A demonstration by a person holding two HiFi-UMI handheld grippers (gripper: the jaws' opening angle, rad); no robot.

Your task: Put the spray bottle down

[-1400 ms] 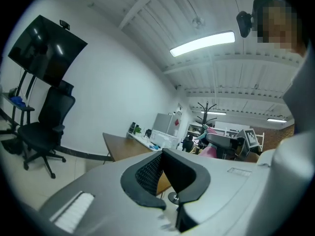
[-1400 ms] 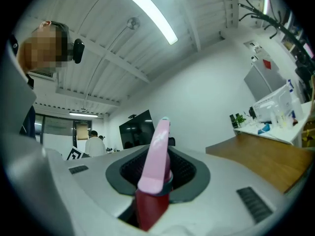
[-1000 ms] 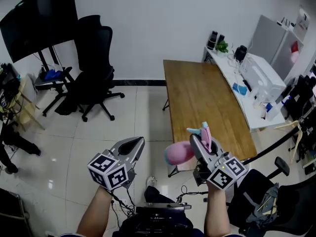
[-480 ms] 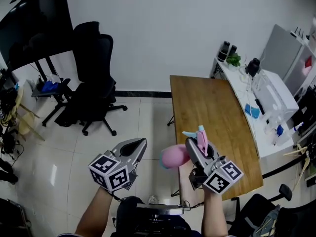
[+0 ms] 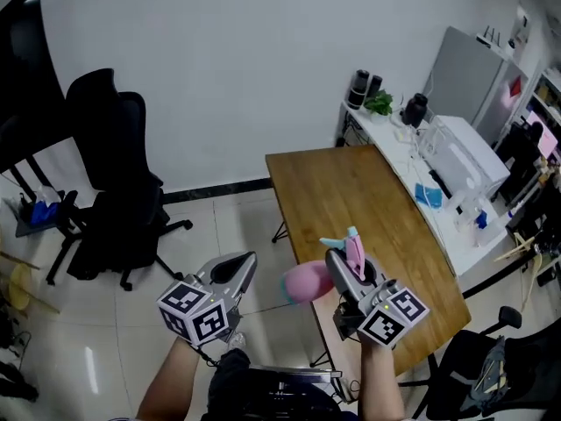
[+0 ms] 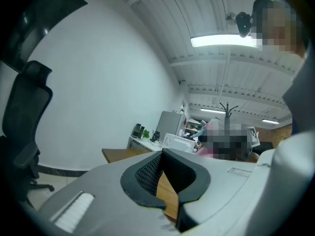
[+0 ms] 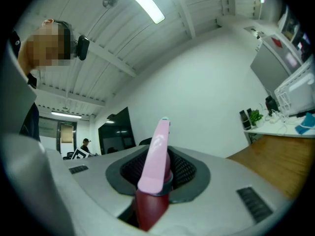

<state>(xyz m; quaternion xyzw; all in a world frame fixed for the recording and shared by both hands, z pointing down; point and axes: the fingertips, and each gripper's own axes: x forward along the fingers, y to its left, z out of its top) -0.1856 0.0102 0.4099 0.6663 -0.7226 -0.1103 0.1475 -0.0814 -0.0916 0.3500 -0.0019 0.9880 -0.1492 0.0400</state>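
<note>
A pink spray bottle (image 5: 307, 281) with a pink and teal head lies sideways between the jaws of my right gripper (image 5: 348, 259), its round body sticking out to the left. In the right gripper view the bottle's pink trigger (image 7: 156, 154) stands up between the black pads, and the right gripper (image 7: 158, 177) is shut on it. My left gripper (image 5: 243, 264) hangs beside it on the left, over the floor, shut with nothing in it. A wooden table (image 5: 368, 191) stretches away just ahead of the right gripper; it shows as the wooden table (image 6: 119, 154) past the left gripper (image 6: 166, 167).
A black office chair (image 5: 114, 182) stands at the left on the tiled floor. A white desk (image 5: 399, 139) crowded with a potted plant (image 5: 379, 103), bottles and boxes runs along the table's right side. Another chair (image 5: 491, 367) sits at the bottom right.
Both grippers have been carried forward across the floor and the wooden table has come closer under the right one. The grip on the bottle is unchanged.
</note>
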